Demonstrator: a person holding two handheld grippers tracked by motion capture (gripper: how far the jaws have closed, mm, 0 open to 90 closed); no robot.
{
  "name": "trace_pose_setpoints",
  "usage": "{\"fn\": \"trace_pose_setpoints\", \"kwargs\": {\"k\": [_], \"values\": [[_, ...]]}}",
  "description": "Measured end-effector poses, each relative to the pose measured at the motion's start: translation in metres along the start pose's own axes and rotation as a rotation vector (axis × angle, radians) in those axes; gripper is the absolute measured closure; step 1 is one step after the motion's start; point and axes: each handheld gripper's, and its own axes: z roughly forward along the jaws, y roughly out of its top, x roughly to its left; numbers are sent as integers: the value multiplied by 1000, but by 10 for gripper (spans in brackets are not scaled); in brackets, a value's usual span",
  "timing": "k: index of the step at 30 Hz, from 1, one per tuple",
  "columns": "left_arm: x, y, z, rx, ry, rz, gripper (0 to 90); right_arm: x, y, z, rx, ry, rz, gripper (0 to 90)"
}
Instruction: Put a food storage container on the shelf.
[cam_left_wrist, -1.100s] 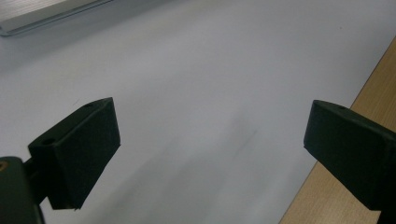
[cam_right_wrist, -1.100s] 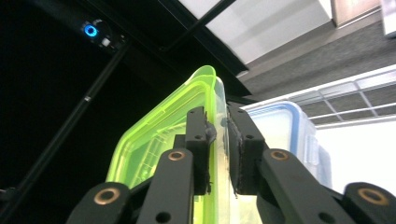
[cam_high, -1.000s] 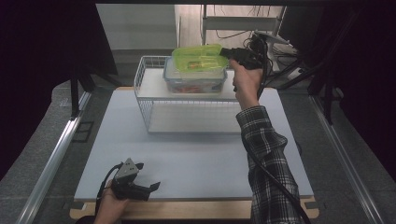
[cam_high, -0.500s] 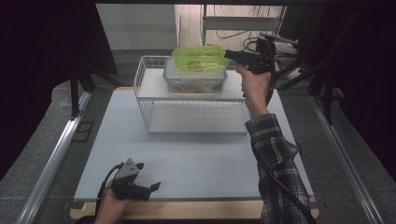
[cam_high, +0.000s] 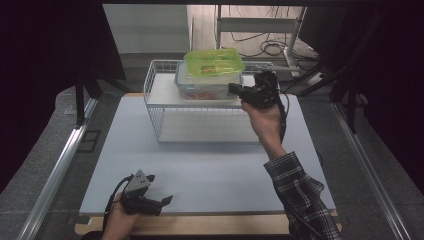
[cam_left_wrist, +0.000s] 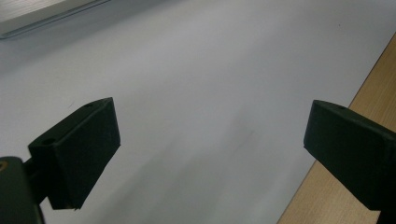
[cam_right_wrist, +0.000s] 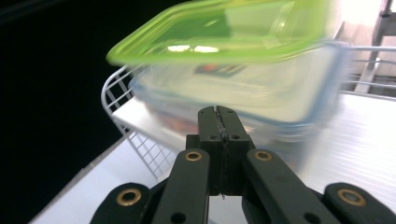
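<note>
A clear food container (cam_high: 207, 86) sits on top of a white wire rack (cam_high: 200, 125) at the back of the table, with a green-lidded container (cam_high: 213, 61) stacked on it. My right gripper (cam_high: 233, 89) is held up at the lower container's right side, its tip at or just off the wall. In the right gripper view its jaws (cam_right_wrist: 218, 110) are pressed together with nothing between them, pointing at the clear container (cam_right_wrist: 271, 93) under the green lid (cam_right_wrist: 224, 32). My left gripper (cam_high: 161, 190) rests low at the near left with its jaws (cam_left_wrist: 210, 135) wide apart over the white mat.
A white mat (cam_high: 210, 165) covers the table, with a wooden edge (cam_high: 215, 225) along the near side. The rack's lower shelf (cam_high: 205, 131) holds nothing. A metal rail (cam_high: 60, 165) runs along the left; cables and a stand (cam_high: 280, 45) lie behind the rack.
My right gripper has dropped from beside the green lid to the side of the lower clear container, coming slightly nearer. The left gripper has stayed put.
</note>
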Motion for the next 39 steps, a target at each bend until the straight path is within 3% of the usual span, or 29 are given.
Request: {"fn": "trace_pose_setpoints", "kwargs": {"k": [5, 11, 26, 34, 39], "values": [[0, 0, -1, -1, -1, -4, 35, 19, -3, 23, 27, 21, -52, 892], [0, 0, 0, -2, -3, -3, 36, 31, 3, 42, 33, 29, -75, 892], [0, 0, 0, -2, -7, -3, 36, 35, 11, 64, 42, 32, -64, 887], [0, 0, 0, -1, -8, -1, 36, 40, -12, 53, 52, 69, -89, 698], [-1, 0, 1, 0, -7, -1, 36, 43, -29, 46, 77, 62, -131, 586]]}}
